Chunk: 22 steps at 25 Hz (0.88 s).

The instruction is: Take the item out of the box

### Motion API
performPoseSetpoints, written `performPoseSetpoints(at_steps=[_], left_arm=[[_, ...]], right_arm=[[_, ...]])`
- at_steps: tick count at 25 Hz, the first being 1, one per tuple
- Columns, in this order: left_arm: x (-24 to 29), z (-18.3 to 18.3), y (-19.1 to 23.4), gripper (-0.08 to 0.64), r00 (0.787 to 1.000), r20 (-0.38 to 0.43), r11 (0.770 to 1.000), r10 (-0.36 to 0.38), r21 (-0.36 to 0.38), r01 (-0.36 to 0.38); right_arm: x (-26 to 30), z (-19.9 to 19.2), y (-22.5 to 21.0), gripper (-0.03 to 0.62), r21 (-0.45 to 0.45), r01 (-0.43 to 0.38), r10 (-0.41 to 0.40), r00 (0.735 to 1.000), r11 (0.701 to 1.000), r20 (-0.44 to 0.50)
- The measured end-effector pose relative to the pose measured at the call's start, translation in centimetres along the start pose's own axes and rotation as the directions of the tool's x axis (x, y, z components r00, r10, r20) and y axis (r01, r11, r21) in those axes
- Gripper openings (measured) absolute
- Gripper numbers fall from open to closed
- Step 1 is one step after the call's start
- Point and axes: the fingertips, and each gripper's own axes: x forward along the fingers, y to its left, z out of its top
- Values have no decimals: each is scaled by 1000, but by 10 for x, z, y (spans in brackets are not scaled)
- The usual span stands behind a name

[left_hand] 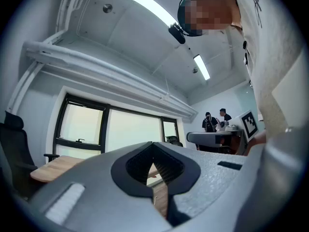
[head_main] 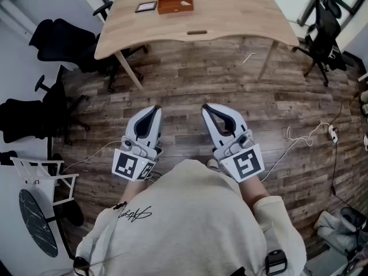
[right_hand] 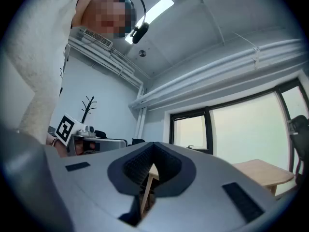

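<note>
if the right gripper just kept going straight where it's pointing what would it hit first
Probably the wooden table: the right gripper, shut and empty, aims across the floor toward its near edge, and a table leg shows between the fingers. Depth is unclear.

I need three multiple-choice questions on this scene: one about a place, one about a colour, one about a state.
1. Where is the box? A in a sink; B on the table; C in a drawer.
2. What colour is the box? A blue; B white; C orange-brown.
3. How do the right gripper's jaws stand? A together, empty; B wide apart; C closed on a cup.
Key: 1 B, it rests on the wooden top; 2 C, seen in the head view; 3 A, the tips meet with nothing between.
</note>
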Motion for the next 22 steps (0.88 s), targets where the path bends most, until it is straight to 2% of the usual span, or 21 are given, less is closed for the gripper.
performPoseSetpoints(at_steps=[11, 22], left_arm=[[-13, -6, 10, 3, 1000, -2, 999, -23, -28, 23], [-36, -1, 32, 3, 999, 5, 999, -46, -8, 46]], right_arm=[[10, -3, 15, 9, -23, 14, -15, 1000, 1000, -16], [23, -9, 38, 9, -19, 54, -54, 999, 998, 1]])
